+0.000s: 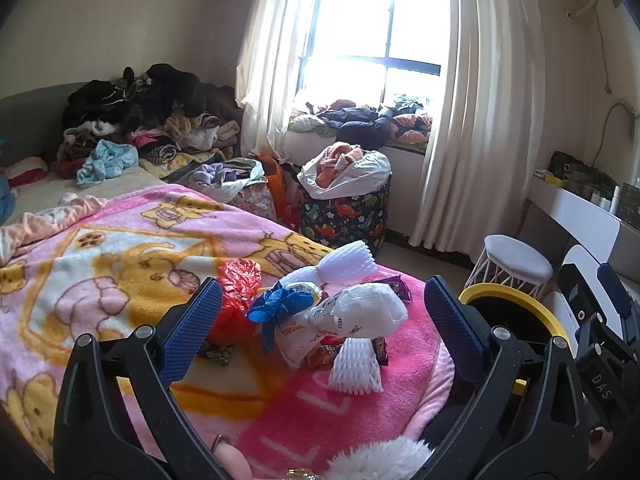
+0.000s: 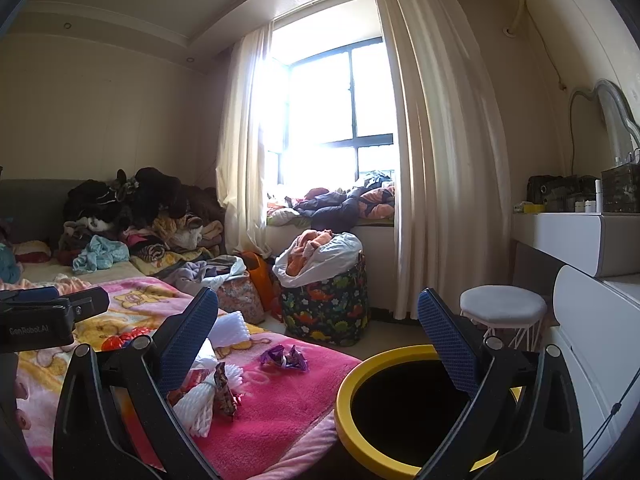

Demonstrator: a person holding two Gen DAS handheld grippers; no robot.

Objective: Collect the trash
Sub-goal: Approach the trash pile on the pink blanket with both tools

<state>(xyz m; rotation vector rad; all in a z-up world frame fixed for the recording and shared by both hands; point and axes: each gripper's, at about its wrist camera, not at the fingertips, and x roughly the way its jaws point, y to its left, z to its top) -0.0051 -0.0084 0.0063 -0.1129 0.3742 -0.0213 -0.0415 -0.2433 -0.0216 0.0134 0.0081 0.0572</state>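
With both tongs empty and the trash pile untouched, the step in hand looked like the first pick. Landmark: the yellow-rimmed bin (image 2: 404, 404), standing on the floor just off the bed's near corner.

Trash sat on the pink blanket (image 1: 120, 264), left of the bin: white foam net (image 1: 356, 364) nearest the camera, white plastic bag (image 1: 360, 312) behind it, blue glove (image 1: 280, 304) and red wrapper (image 1: 236, 292) further left of the bin, a second foam sleeve (image 1: 348, 260) at the back. A purple candy wrapper (image 2: 284, 358) lay apart from the pile, closest to the bin on the bed side.

My read on doing it well:
- take the outlying items first: purple wrapper or near foam net, shortest carry to the bin
- pinch foam across its narrow waist; it compresses, so close fully
- come down steep so the pads don't snag the plush blanket
- the bag is slack, so grab a bunched fold, not a flat face

Left tongs (image 1: 320, 320): spread wide, released, nothing held, pile framed between the pads, no contact visible.
Right tongs (image 2: 320, 344): also wide open, empty, right pad over the bin mouth, left pad over the bed edge.
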